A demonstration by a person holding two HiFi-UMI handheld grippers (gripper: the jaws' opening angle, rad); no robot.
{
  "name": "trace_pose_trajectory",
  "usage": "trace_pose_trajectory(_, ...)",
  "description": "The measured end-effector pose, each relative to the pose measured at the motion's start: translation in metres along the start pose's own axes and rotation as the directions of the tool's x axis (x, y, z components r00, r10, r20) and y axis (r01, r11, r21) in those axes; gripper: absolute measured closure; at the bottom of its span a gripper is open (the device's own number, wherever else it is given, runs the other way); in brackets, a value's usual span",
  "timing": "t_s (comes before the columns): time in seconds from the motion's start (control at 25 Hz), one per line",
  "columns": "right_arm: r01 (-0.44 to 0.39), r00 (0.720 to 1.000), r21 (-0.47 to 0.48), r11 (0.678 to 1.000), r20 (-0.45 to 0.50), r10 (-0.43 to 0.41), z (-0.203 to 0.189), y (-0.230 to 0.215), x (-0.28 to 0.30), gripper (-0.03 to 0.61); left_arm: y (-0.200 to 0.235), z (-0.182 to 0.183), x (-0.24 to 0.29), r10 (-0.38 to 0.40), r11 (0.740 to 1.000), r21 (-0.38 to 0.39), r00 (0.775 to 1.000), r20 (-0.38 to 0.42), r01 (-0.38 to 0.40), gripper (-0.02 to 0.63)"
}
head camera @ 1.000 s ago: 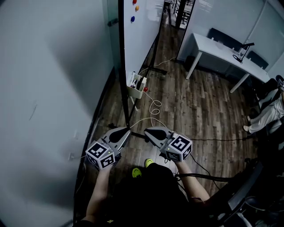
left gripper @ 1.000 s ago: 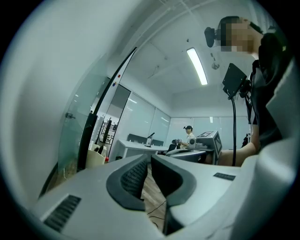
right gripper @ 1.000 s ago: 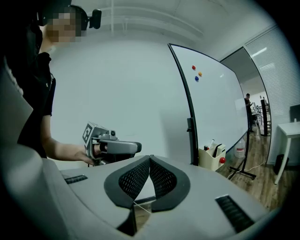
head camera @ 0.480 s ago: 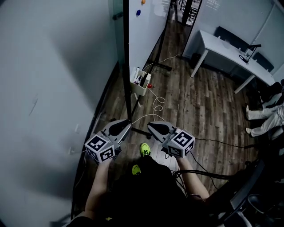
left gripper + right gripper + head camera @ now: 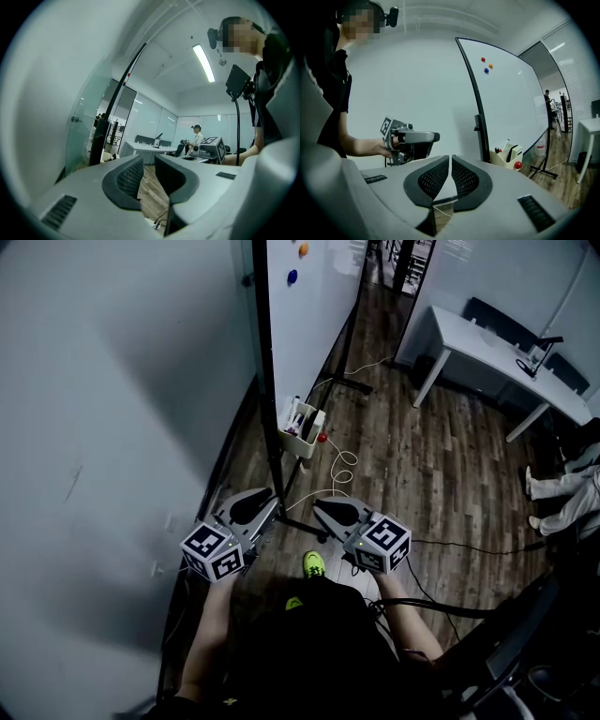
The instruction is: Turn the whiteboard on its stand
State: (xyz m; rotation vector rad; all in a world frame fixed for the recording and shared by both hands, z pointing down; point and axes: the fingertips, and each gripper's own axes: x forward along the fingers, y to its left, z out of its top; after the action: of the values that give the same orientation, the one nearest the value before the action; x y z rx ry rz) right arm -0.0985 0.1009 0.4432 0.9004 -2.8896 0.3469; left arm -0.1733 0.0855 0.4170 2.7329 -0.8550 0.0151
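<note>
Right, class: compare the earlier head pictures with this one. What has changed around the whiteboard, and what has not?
The left tool is opening and has nothing between its jaws; the whiteboard's frame post stands beside it, ungripped. One yellow-green shoe has stepped slightly forward. The right tool stays shut and empty, and the whiteboard stands as before.

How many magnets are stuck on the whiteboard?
3, clustered high on the whiteboard: a red magnet on top, an orange magnet just below right, a blue magnet lowest. Others could hide on the far side.
</note>
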Motion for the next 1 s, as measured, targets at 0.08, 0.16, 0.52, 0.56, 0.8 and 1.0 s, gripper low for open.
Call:
trace_pose_trajectory(0.08,-0.005,1.0,0.004,1.0,-0.002,0.005,0.002,-0.01,0.006,0.555,0.007,0.004,0.008,0.002,1.0,-0.001,1.0,-0.002,-0.002,0.543)
trace_pose_trajectory(0.16,-0.014,1.0,0.008,1.0,-0.002,0.014,0.005,-0.02,0.011,0.555,0.015,0.009,0.015,0.009,1.0,0.001,1.0,-0.001,-0.009,0.543)
trace_pose_trajectory(0.52,-0.044,0.999,0.028,0.999,-0.013,0.044,0.017,-0.07,0.034,0.554,0.062,0.037,0.048,0.057,0.998,0.014,0.998,0.007,-0.057,0.543)
trace_pose_trajectory(0.56,-0.047,0.999,0.03,0.998,-0.011,0.047,0.019,-0.076,0.035,0.554,0.066,0.041,0.051,0.064,0.998,0.018,0.998,0.01,-0.064,0.543)
trace_pose_trajectory(0.8,-0.068,0.998,0.036,0.997,-0.008,0.069,0.027,-0.108,0.043,0.552,0.092,0.069,0.076,0.086,0.994,0.058,0.996,0.019,-0.087,0.543)
trace_pose_trajectory(1.0,-0.088,0.996,0.052,0.995,-0.015,0.089,0.028,-0.134,0.047,0.552,0.112,0.091,0.092,0.143,0.983,0.108,0.989,0.034,-0.146,0.529)
